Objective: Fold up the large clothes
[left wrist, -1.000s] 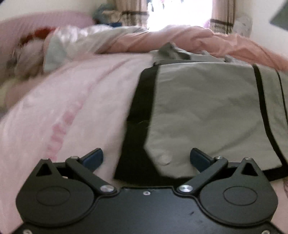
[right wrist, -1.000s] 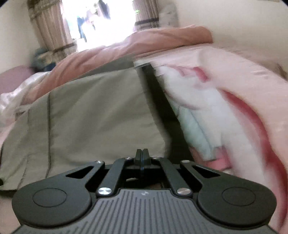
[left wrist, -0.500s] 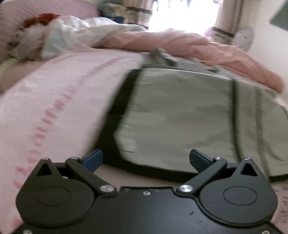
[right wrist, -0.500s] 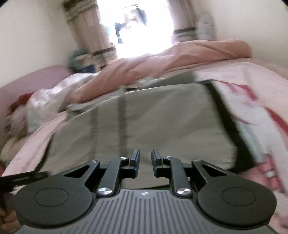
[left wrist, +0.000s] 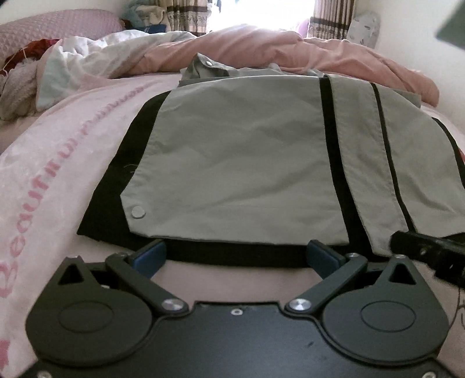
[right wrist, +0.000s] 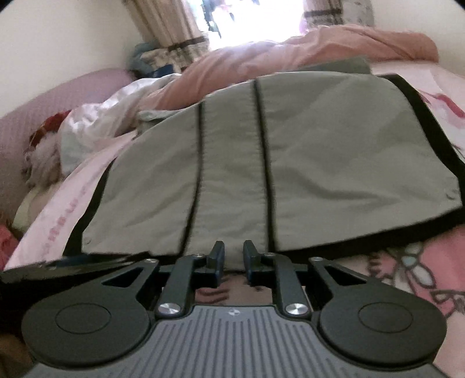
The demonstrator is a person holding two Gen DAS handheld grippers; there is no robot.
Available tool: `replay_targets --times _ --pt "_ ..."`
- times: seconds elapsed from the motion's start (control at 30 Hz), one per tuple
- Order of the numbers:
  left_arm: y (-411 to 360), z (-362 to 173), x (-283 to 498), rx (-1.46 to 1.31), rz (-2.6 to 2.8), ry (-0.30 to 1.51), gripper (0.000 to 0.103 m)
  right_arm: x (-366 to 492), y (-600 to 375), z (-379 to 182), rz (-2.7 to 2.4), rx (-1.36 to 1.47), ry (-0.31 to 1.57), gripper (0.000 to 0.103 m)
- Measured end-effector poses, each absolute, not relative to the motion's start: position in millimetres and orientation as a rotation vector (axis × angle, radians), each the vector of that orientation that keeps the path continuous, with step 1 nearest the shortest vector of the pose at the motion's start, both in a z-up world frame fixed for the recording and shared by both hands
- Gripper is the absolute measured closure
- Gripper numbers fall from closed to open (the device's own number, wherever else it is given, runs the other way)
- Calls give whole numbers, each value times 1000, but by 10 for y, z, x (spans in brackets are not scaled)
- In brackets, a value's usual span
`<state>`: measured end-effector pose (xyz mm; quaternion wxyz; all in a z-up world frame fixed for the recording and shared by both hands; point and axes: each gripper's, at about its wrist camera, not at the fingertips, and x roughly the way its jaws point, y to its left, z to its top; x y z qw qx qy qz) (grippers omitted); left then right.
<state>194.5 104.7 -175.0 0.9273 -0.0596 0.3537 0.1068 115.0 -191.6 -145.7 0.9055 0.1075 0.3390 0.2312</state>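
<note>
Closing now on the right gripper (right wrist: 233, 253): jaws a narrow gap apart and drawing together, near hem of the grey jacket (right wrist: 290, 151) just ahead of the tips, nothing pinched between them yet as far as the right wrist view shows. Fully shut a second ago, parted half a second ago, now narrowing again. Aimed earlier at the jacket's right-hand black edge; now squared up on the middle panel between the two black stripes.

Wide open on the left gripper (left wrist: 235, 251): blue pads (left wrist: 149, 256) spread far apart, holding nothing, poised just short of the black hem band (left wrist: 232, 257). Same wide spread in all three left wrist pictures. Swung from a slanted, blurred look at the left corner to a steady, head-on look at the hem, with the snap button (left wrist: 138, 211) near the left corner. Right gripper's fingertip visible at the right edge of that view, close to the hem.

Lying flat on the pink bedsheet (left wrist: 58, 162), front panels folded in over the black lining, collar end toward the rumpled pink duvet (left wrist: 276, 49) and the bright window (left wrist: 261, 11).

Meaning for the task, as a judgement: side folds done, both grippers lined up along the near hem, likely readying to pinch it and carry it toward the collar. Neither grip made yet.
</note>
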Motion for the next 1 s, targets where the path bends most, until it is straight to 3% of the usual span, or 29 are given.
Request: replay_targets --times 0.13,0.2,0.23,0.27,0.33,0.43,0.67,0.77,0.87,0.9,0.93,1.0 --pt "1200 -1732 1894 -54 273 717 0 1149 -2147 -1482 385 175 689 87" --pt "1400 -1700 1833 -42 339 707 0 1147 -2439 -1472 339 206 672 78" --pt "1513 -1683 1800 -49 364 703 0 1127 -2616 -1447 313 235 652 65" --pt "1656 -1670 1758 -66 389 695 0 1109 -2787 -1416 279 256 630 44" --pt "1910 -1687 1694 -105 385 687 0 1068 -3130 -1366 190 285 576 23" --pt "2206 -1768 1665 -203 318 724 0 1123 -3502 -1415 136 316 580 23" --pt "2074 -1775 1762 -157 231 712 0 1373 -3554 -1644 140 416 658 21" --pt "2088 -1788 1824 -202 231 719 0 1455 -3412 -1656 115 362 639 16" --pt "2027 -1796 1821 -166 231 718 0 1553 -3290 -1669 105 274 624 18" --pt "2025 -1804 1810 -165 234 711 0 1576 -3257 -1672 105 240 622 16" --pt "2017 -1815 1796 -166 240 697 0 1609 -3209 -1682 116 200 624 4" --pt "1992 -1848 1762 -168 260 655 0 1689 -3122 -1686 185 126 664 0"
